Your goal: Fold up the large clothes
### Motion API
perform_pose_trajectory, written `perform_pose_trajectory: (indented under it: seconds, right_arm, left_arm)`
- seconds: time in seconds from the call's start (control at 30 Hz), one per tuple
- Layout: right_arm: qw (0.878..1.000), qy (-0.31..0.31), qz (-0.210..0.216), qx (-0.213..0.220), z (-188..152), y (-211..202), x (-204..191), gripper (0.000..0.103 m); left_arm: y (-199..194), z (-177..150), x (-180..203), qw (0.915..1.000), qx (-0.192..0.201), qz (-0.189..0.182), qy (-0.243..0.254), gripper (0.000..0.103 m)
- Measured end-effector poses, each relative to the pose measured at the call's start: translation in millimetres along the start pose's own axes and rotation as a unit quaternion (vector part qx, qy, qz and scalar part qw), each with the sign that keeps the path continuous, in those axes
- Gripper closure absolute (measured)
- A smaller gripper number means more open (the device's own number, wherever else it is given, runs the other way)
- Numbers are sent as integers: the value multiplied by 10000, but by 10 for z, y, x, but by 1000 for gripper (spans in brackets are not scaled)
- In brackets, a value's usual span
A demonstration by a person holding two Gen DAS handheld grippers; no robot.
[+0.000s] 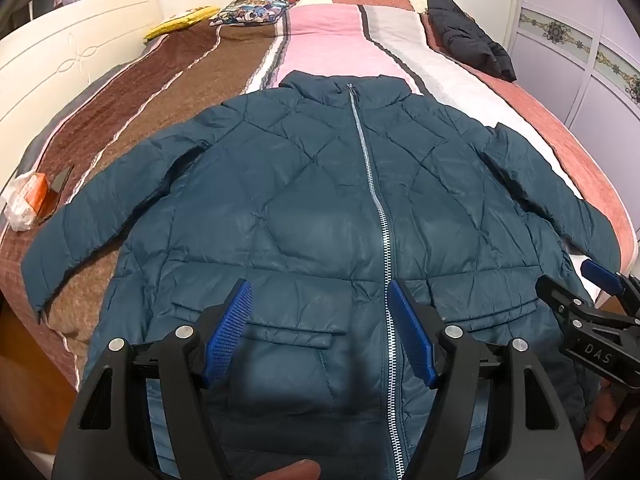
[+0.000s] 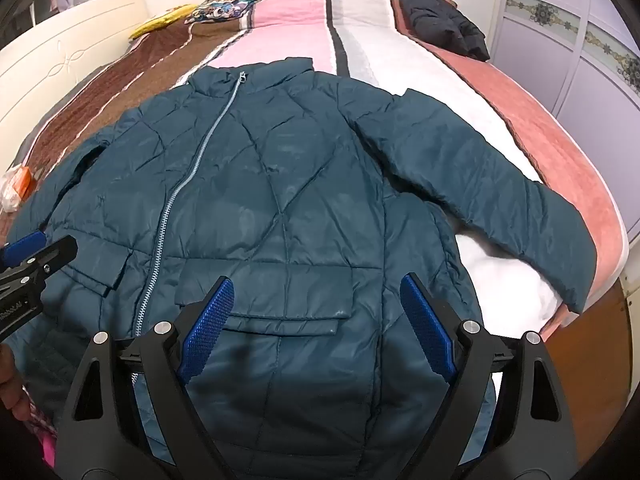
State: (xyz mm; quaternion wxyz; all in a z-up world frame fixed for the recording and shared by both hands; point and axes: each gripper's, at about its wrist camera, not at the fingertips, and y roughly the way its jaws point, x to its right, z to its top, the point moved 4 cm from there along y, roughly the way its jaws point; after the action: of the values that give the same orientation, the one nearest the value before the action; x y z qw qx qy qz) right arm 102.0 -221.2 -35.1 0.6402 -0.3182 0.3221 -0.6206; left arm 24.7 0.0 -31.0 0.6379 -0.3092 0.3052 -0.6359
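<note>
A teal quilted puffer jacket [image 1: 304,208] lies flat and face up on the bed, zipped, collar at the far end, both sleeves spread out to the sides. It also shows in the right wrist view [image 2: 280,208]. My left gripper [image 1: 320,332] is open and empty above the jacket's lower front, by the zipper and the left pocket flap. My right gripper [image 2: 316,320] is open and empty above the right pocket flap. The right gripper shows at the right edge of the left wrist view [image 1: 600,304], and the left gripper shows at the left edge of the right wrist view [image 2: 28,256].
The bed carries a striped brown, pink, white and rust blanket [image 1: 332,44]. A folded black jacket [image 1: 468,36] lies at the far right. A patterned pillow [image 1: 256,8] and a yellow item [image 1: 180,22] lie at the far end. An orange packet in plastic [image 1: 28,200] sits at the left edge. A cream headboard [image 1: 60,52] stands on the left and a wardrobe [image 1: 580,60] on the right.
</note>
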Motion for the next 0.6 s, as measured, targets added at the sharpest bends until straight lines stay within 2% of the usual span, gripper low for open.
perform_pose_trajectory:
  seconds: [0.6]
  right_arm:
    - [10000, 5, 9, -17, -9, 14, 11, 18]
  left_arm:
    - [-61, 42, -45, 10000, 37, 30, 13, 34]
